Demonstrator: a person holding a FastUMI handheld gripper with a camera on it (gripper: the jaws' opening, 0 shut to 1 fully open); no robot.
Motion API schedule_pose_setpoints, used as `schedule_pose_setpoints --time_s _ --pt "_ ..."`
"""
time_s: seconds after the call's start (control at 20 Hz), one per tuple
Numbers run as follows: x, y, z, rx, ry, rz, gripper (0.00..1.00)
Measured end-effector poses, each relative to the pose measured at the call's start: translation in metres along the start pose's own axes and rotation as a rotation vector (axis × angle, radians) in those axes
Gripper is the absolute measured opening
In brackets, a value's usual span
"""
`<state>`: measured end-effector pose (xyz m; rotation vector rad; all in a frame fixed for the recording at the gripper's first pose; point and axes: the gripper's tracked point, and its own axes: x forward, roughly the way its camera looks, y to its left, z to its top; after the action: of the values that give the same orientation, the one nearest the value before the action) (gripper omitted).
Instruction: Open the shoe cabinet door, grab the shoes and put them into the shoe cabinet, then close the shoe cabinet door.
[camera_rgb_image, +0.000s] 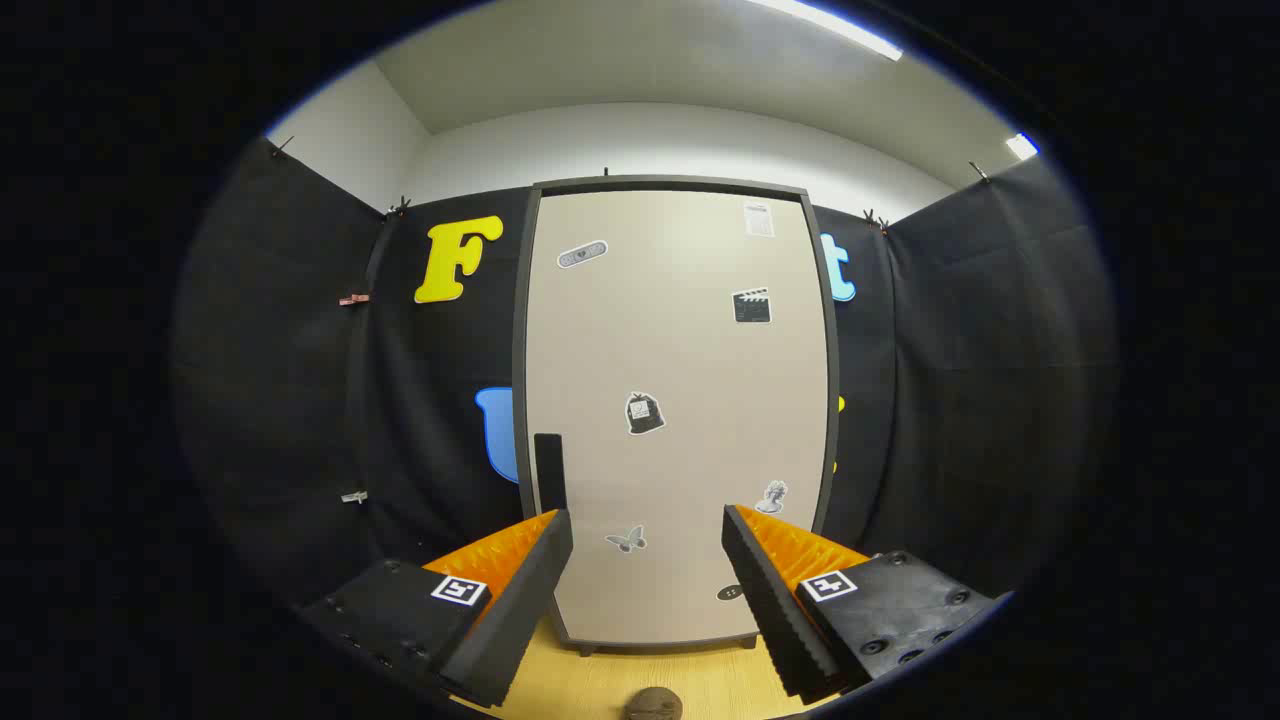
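I am holding the hand-held gripper (648, 530) spread wide and gripping nothing, facing the shoe cabinet (675, 400) at frame centre; its sticker-dotted door (690, 340) is sitting closed, dark handle (549, 470) at its left edge, just above my left finger

Booth interior: black cloth walls (300, 380) on three sides, white room walls (650, 140) and ceiling (640, 60) above with strip lights (840, 25), pale wood floor (600, 680) below.
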<state>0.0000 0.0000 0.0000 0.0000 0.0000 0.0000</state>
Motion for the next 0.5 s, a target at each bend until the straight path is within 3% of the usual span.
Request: schedule_pose_setpoints --time_s 0.5 --pt "-0.0033 -0.0018 0.0012 -0.002 0.004 -0.015 0.98"
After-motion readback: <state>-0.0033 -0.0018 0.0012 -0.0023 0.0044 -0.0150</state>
